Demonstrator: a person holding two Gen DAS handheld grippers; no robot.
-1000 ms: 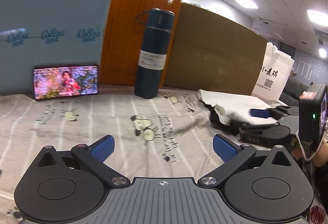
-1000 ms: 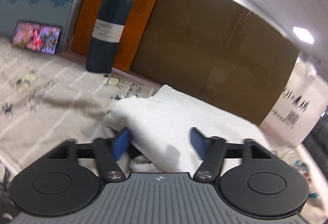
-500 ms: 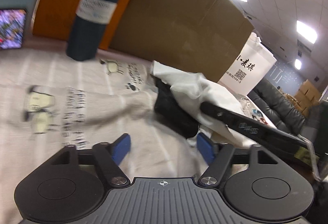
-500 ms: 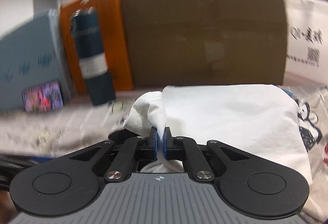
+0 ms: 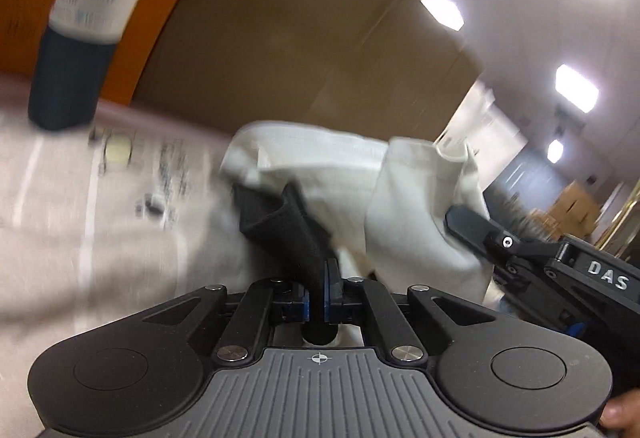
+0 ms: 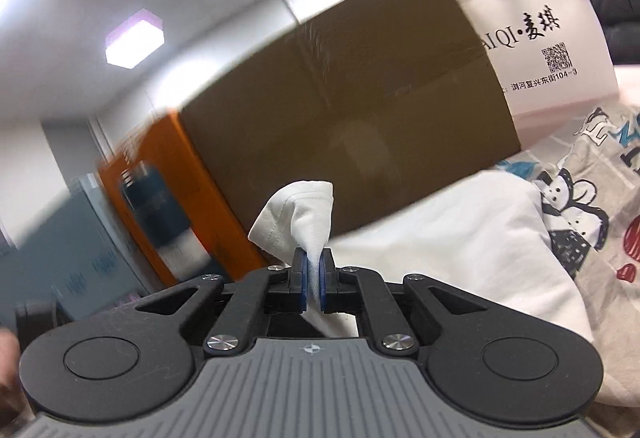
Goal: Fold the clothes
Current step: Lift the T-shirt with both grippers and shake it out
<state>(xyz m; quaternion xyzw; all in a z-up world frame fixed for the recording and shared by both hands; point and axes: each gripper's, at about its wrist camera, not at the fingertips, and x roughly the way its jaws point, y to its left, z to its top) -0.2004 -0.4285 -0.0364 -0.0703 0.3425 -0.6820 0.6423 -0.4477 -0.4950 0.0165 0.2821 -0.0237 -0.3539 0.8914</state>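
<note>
A white garment [image 5: 348,173] with a black part [image 5: 288,230] lies bunched on the printed sheet [image 5: 80,222]. My left gripper [image 5: 318,290] is shut on the black fabric, which stands up between its pads. My right gripper [image 6: 314,278] is shut on a pinched corner of the white garment [image 6: 304,213] and lifts it; the rest of the white cloth [image 6: 460,238] trails to the right. The right gripper [image 5: 520,254] also shows at the right of the left wrist view, against the white cloth.
A dark blue flask [image 5: 80,37] stands at the back left before an orange box [image 5: 160,17] and a large brown carton [image 5: 300,37]. A white printed bag [image 6: 540,25] stands at the right. The sheet has cartoon prints [image 6: 580,213].
My left gripper moved to the garment and shut on its black fabric. My right gripper, shut on the white corner, has lifted and tilted; the view has swung.
</note>
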